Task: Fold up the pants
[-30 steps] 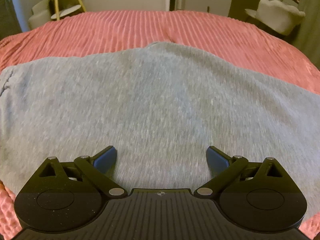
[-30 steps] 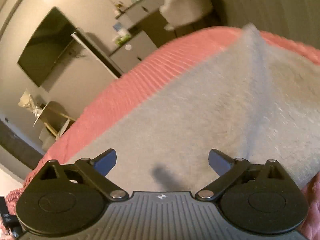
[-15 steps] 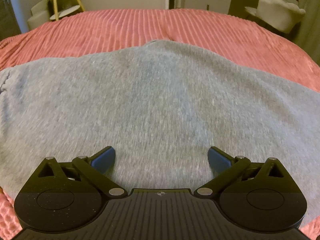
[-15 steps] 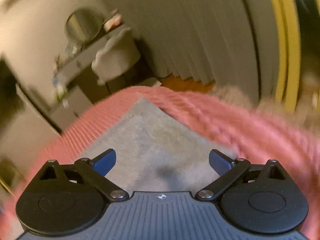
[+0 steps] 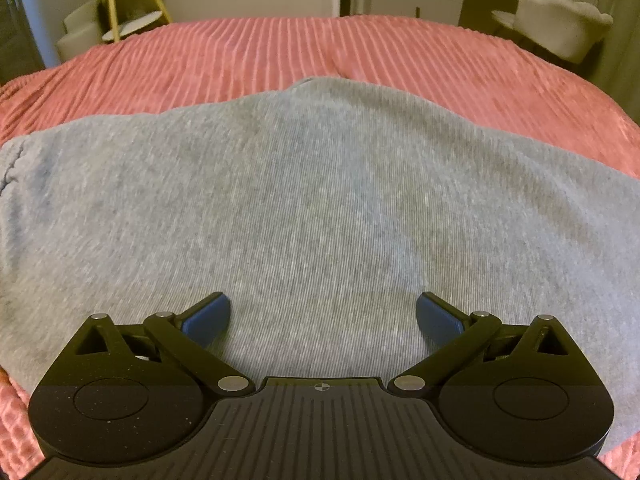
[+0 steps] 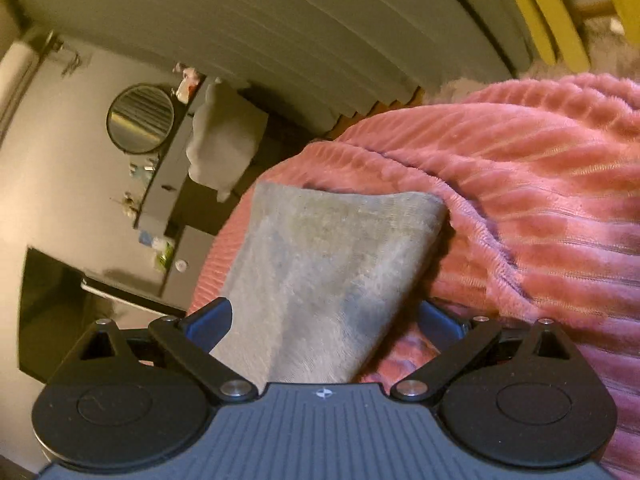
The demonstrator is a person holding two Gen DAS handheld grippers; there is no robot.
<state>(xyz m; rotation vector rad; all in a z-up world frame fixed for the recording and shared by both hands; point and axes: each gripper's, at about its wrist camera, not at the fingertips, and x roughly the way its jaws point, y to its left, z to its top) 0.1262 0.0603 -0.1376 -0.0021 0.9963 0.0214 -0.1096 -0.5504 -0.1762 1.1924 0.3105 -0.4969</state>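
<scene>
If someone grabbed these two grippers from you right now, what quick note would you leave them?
Left gripper: open, holding nothing, over the middle of the grey pants.
Right gripper: open, tilted sideways, a narrow end of the pants between its fingers, not clamped.
The pants lie flat on the pink bedspread.
Done: laid out, possibly leg over leg.
Left: grip that end, fold across, tidy.
</scene>
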